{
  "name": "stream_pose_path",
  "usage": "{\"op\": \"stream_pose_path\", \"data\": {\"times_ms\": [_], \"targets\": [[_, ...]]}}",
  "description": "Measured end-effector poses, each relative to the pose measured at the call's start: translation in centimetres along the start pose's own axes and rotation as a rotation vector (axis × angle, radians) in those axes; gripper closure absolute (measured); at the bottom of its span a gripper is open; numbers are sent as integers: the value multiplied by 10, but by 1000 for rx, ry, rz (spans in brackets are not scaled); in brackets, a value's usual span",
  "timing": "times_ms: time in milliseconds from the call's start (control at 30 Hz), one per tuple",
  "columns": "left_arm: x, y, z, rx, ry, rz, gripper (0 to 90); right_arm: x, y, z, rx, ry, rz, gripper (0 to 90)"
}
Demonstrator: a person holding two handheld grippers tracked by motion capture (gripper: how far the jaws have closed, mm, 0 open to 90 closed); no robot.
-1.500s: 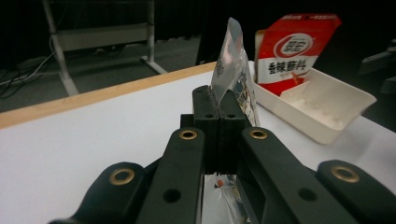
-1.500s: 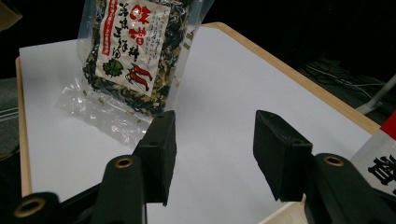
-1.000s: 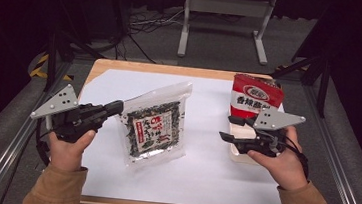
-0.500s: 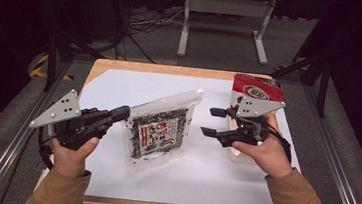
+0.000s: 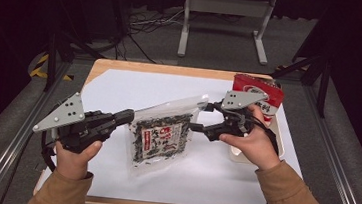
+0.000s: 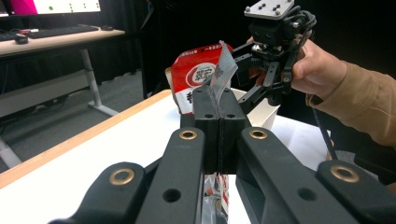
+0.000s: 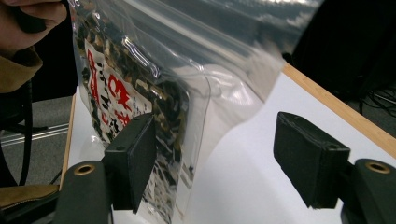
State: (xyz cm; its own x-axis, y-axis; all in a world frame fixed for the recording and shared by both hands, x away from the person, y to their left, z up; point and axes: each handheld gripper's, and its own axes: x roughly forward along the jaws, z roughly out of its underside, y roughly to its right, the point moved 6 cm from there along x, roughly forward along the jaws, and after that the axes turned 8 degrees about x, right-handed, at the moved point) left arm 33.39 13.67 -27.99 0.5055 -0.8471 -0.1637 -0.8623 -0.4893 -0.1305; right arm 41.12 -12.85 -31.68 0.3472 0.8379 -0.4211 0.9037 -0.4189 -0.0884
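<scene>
A clear bag of dark dried seaweed with a red and white label [image 5: 160, 137] hangs tilted above the white table top. My left gripper [image 5: 128, 117] is shut on its upper left corner; in the left gripper view the pads [image 6: 219, 100] pinch the plastic edge [image 6: 223, 70]. My right gripper [image 5: 202, 116] reaches the bag's right edge with its jaws wide, having just been opening. In the right gripper view the bag [image 7: 140, 79] lies between the jaws [image 7: 215, 154], close to the left pad [image 7: 133, 158], and neither pad presses on it.
A red snack packet [image 5: 263, 92] leans at the table's right, above a white container [image 5: 249, 154]. White sheet [image 5: 211, 180] covers the wooden table [image 5: 162, 70]. A metal stand [image 5: 222, 15] and cables lie on the floor beyond.
The right gripper has moved left from the white container to the bag's right edge and opened its jaws. The left gripper has raised the bag's corner and tilted it.
</scene>
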Motion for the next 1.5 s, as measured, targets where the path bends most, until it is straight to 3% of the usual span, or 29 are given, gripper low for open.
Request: {"op": "stream_pose_path", "data": {"times_ms": [267,533,867,1100,1167,1500], "targets": [[1,0,1,0,2,6,895,14,-6,-5,-19,-16,-40,310],[2,-2,3,2,4,5,895,25,-14,-3,-39,-55,-95,401],[2,-4,6,0,7,-6,894,33,-20,1,-26,-90,-147,456],[1,-6,8,-7,4,-10,893,36,-24,3,-15,-108,-190,577],[1,-8,8,-7,5,-17,893,35,-28,4,-20,-123,-221,662],[0,-12,11,-23,3,-34,889,28,-38,0,-25,-151,-257,751]]}}
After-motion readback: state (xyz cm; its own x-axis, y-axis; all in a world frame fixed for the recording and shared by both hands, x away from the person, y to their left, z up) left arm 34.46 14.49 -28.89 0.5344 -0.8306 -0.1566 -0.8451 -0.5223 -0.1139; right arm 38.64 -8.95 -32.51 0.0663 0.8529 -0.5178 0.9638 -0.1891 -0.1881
